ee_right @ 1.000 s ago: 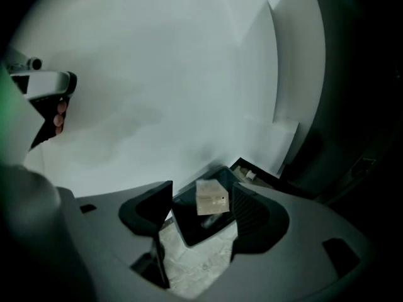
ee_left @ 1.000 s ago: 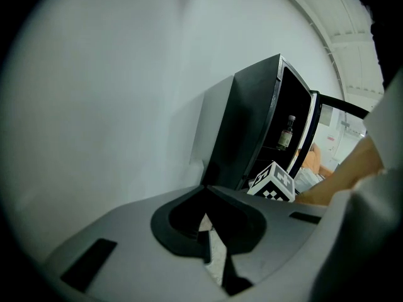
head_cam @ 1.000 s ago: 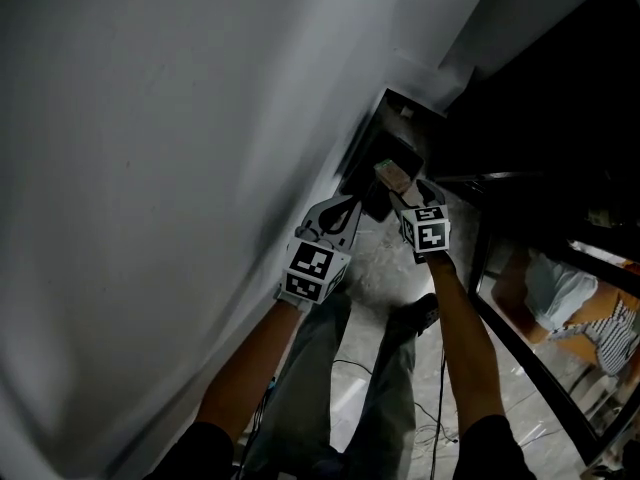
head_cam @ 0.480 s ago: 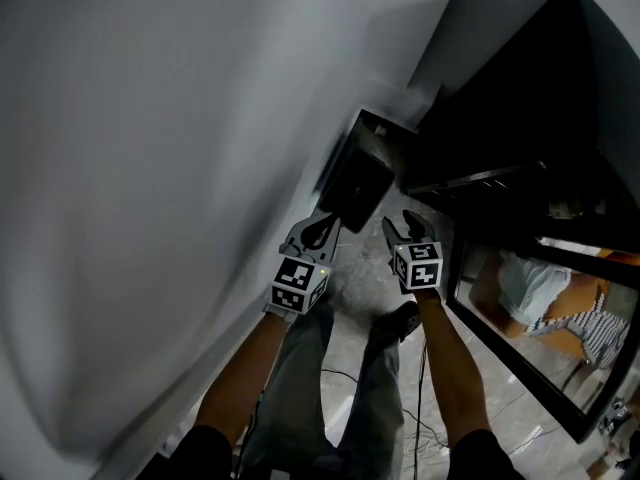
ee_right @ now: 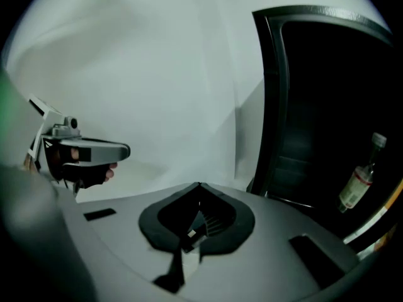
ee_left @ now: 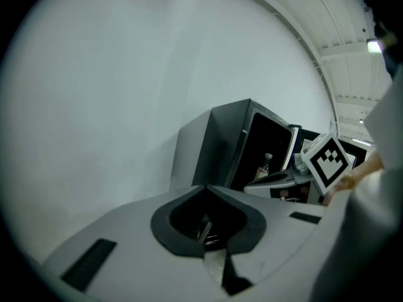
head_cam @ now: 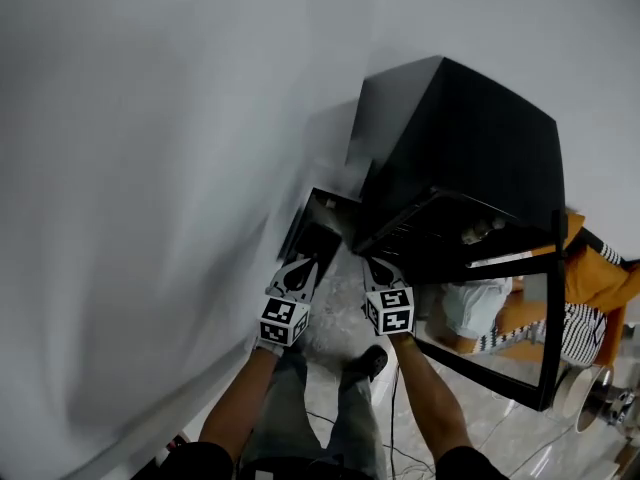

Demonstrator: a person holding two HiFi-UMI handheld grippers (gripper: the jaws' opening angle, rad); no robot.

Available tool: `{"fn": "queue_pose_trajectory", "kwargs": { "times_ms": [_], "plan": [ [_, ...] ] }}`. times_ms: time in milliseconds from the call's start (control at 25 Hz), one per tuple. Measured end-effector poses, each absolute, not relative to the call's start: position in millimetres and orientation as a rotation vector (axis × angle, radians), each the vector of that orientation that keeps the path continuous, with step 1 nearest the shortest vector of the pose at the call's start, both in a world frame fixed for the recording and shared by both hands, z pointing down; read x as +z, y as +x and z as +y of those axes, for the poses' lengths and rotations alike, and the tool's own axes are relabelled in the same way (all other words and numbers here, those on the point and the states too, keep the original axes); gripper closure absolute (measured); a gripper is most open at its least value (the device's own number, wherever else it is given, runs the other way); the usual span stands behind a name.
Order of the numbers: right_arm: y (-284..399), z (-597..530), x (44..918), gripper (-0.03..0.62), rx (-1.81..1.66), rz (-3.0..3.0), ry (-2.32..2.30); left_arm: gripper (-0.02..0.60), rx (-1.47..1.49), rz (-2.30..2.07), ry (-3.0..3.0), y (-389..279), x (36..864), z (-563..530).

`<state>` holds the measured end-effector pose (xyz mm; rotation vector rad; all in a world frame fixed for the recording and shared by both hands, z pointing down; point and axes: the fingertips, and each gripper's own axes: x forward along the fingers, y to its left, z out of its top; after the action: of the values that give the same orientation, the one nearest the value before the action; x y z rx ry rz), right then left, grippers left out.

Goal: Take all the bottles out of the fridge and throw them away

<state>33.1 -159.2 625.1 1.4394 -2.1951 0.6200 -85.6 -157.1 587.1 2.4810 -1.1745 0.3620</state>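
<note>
Task judged incomplete: at least one bottle sits inside the open fridge; left tool fully closed, holding nothing; right tool just closed, nothing between its jaws; both outside the fridge

Two hand-held grippers, one fridge, one bottle, one bin

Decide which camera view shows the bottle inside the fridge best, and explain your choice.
The right gripper view: the bottle shows large, with cap, neck and label distinct against the dark fridge interior. The left gripper view shows it small; the head view shows only tiny pale shapes inside.
</note>
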Motion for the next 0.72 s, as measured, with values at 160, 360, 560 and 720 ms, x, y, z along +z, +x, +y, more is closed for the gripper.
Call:
{"fn": "queue_pose_trajectory", "kwargs": {
  "times_ms": [160,360,560,720],
  "plan": [
    [48,-140,561,0.585,0.618,-2.218,1.49,0.58,0.335,-1.174,2.504,-70,537,-146],
    [70,-127,491,0.585,0.615,-2.232,1.556,0.58,0.246,-1.151,2.527,-54,467,-149],
    [85,-106,430,0.586,0.609,-2.255,1.625,0.58,0.192,-1.086,2.545,-38,409,-141],
    [99,-89,397,0.586,0.578,-2.251,1.672,0.58,0.215,-1.021,2.597,-14,379,-131]
  ]
}}
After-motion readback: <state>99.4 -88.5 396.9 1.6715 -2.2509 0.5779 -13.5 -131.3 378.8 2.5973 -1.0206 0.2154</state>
